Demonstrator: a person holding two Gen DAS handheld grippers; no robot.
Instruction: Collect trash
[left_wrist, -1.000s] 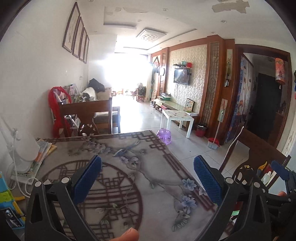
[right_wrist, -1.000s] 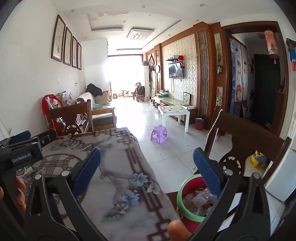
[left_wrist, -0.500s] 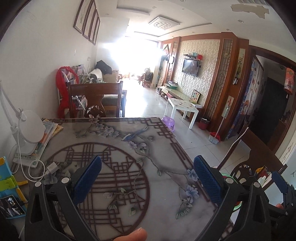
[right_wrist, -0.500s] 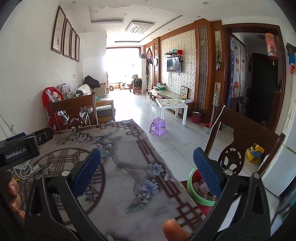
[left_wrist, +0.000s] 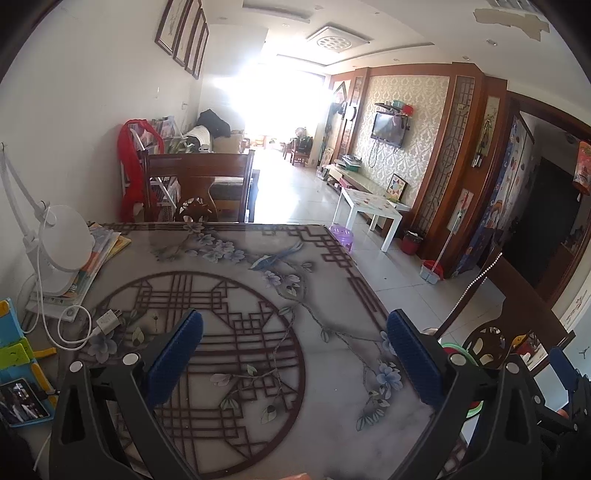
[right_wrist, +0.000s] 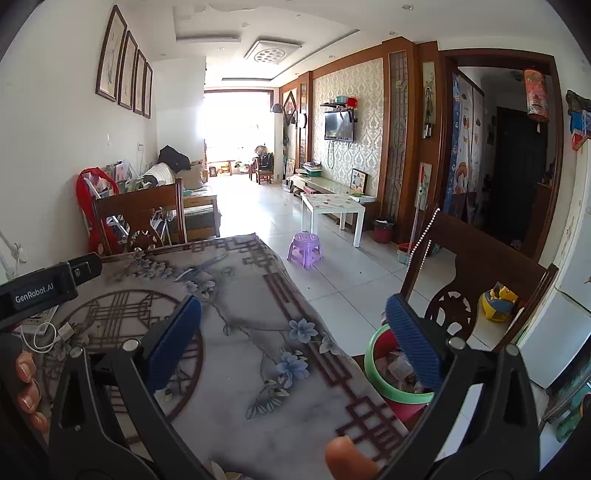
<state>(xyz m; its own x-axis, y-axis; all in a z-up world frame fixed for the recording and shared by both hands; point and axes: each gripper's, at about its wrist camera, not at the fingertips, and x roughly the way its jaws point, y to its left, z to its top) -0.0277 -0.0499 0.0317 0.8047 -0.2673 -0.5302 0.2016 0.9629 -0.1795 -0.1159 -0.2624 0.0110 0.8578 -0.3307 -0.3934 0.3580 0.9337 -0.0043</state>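
A red trash bin with a green rim (right_wrist: 388, 384) stands on the floor at the table's right edge, holding crumpled wrappers and paper; a sliver of it shows in the left wrist view (left_wrist: 456, 349). My left gripper (left_wrist: 291, 350) is open and empty above the patterned table (left_wrist: 236, 332). My right gripper (right_wrist: 293, 343) is open and empty over the table's right edge, its right finger above the bin. The left gripper's body (right_wrist: 44, 288) shows at left in the right wrist view. No loose trash shows on the table.
A white desk lamp (left_wrist: 62, 247), stacked books (left_wrist: 99, 254), a white charger with cable (left_wrist: 107, 321) and coloured toys (left_wrist: 18, 354) sit at the table's left. Wooden chairs stand at the far end (left_wrist: 199, 184) and right side (right_wrist: 476, 280). A purple stool (right_wrist: 304, 249) is on the floor.
Both grippers have tilted downward and pulled back, so more of the table shows. The right view has shifted left over the table. Both stay open.
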